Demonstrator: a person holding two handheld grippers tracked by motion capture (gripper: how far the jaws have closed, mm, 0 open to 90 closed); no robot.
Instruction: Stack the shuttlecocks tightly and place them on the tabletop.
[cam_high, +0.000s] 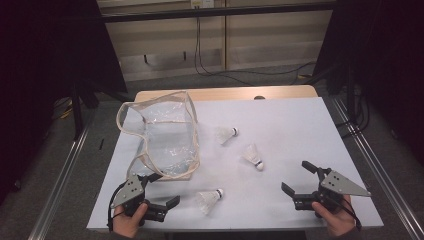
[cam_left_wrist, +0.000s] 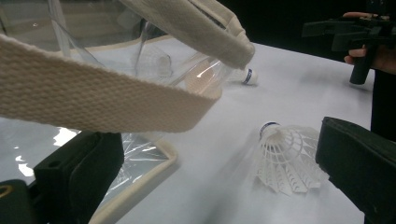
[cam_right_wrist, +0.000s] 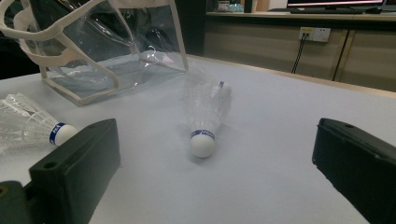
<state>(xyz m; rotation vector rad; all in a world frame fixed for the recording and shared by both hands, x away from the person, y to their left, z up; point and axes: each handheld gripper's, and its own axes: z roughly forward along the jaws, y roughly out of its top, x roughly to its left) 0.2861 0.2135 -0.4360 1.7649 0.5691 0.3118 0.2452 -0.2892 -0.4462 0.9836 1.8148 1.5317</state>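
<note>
Three shuttlecocks (cam_high: 209, 200) (cam_high: 226, 134) (cam_high: 251, 156), one clear bag (cam_high: 160, 135), two grippers (cam_high: 161, 194) (cam_high: 295, 177).

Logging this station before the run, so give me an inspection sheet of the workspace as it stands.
Surface: white table top, bare wooden strip at the far edge.
Job's things: clear plastic tote bag with cream webbing trim, lying at the left; three shuttlecocks lying loose: far one, middle one, near one.
Clutter: nothing seen.
Grippers: left gripper open, empty, beside the bag's near corner; right gripper open, empty.
Cables: black cables on the floor beyond the table.
Surroundings: metal rails on both sides, beige wall behind.
</note>
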